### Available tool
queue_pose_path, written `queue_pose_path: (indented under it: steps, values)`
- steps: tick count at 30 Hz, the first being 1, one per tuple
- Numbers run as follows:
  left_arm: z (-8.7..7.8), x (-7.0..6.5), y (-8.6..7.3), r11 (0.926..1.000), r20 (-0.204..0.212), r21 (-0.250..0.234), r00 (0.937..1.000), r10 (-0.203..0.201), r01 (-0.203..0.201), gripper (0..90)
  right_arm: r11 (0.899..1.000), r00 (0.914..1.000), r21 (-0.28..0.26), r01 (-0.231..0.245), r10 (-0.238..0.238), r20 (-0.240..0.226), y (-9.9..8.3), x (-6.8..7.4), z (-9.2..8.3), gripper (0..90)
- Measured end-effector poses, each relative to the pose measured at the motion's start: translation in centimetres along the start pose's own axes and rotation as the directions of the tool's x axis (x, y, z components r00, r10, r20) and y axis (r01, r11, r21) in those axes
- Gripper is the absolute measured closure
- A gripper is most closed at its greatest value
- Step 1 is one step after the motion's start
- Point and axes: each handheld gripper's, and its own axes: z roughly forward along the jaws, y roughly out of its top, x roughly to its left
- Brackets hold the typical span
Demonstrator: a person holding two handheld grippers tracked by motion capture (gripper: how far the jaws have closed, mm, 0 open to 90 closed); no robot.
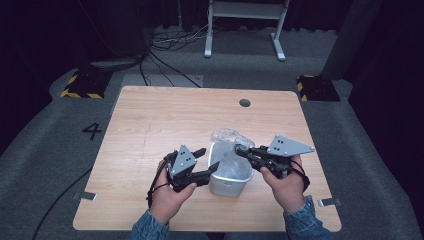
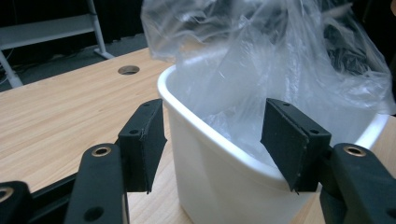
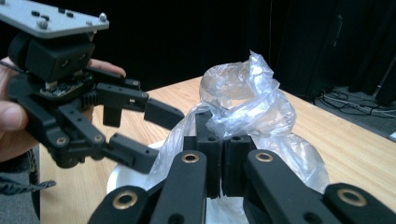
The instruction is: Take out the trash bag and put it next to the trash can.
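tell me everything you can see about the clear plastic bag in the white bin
The clear plastic bag is thin, glossy and heavily crinkled. Its lower part sits inside the small white bin near the middle of the wooden table, and its upper part bunches above the rim. The right gripper is shut on a gathered fold near the top, holding it up. The left gripper stands open astride the bin's rim, one finger outside the wall and one inside beside the film.
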Motion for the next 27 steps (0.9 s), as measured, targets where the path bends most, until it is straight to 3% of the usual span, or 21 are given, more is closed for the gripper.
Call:
queue_pose_path:
  steps: [9, 27]
  values:
    - [0.1, -0.4, -0.1, 1.0000, 0.038, -0.002, 0.9992, -0.005, 0.005, 42.0, 1.000, 0.9999, -0.027, -0.002, 0.002, 0.011, 0.5, -0.3, -0.2, 88.7]
    - [-0.4, -0.8, -0.2, 0.9999, 0.035, -0.010, 0.9994, 0.004, -0.003, 38.8, 0.997, 0.9993, -0.063, 0.033, -0.032, 0.017, 2.5, -0.4, -0.4, 88.7]
